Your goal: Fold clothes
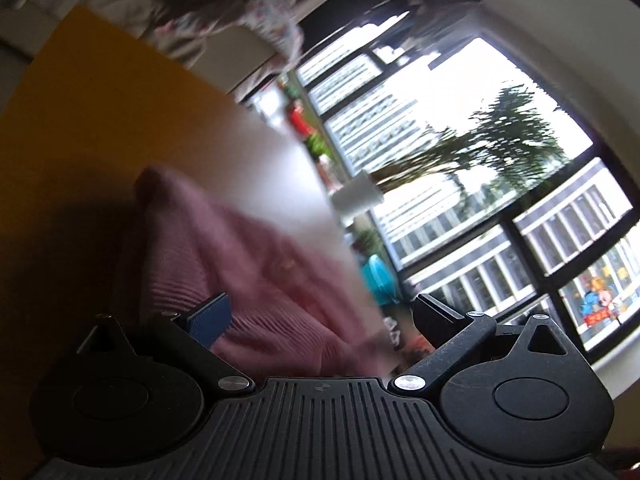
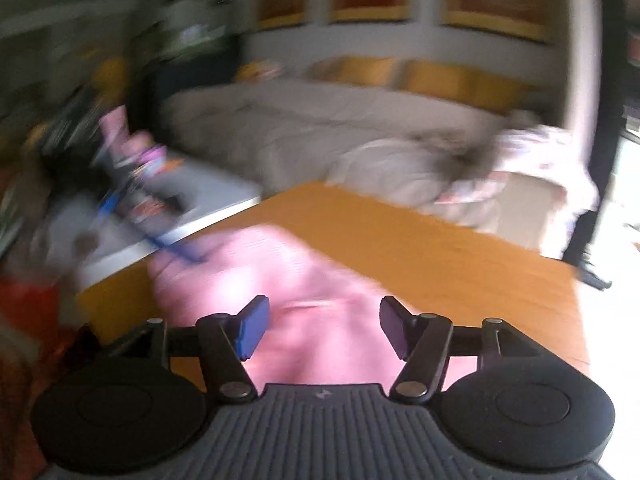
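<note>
Here, through my left wrist camera, my left gripper (image 1: 320,316) stood with its jaws wide apart, the pink ribbed garment (image 1: 256,280) lying beneath and between them on the yellow-orange table (image 1: 92,128); the picture was blurred, so I could not tell whether the blue-padded finger (image 1: 212,316) touched the cloth. Beyond the table's edge was a large dark-framed window (image 1: 460,184) with buildings and a palm tree outside. Through my right wrist camera, my right gripper (image 2: 322,328) also stood open, nothing pinched between its pads, above the same pink garment (image 2: 280,280), which lay in a loose heap on the table (image 2: 460,264) near its front left part. Behind the table lay a rumpled grey bed (image 2: 320,120), and a cluttered white surface (image 2: 208,196) stood to the left, all heavily smeared.
</note>
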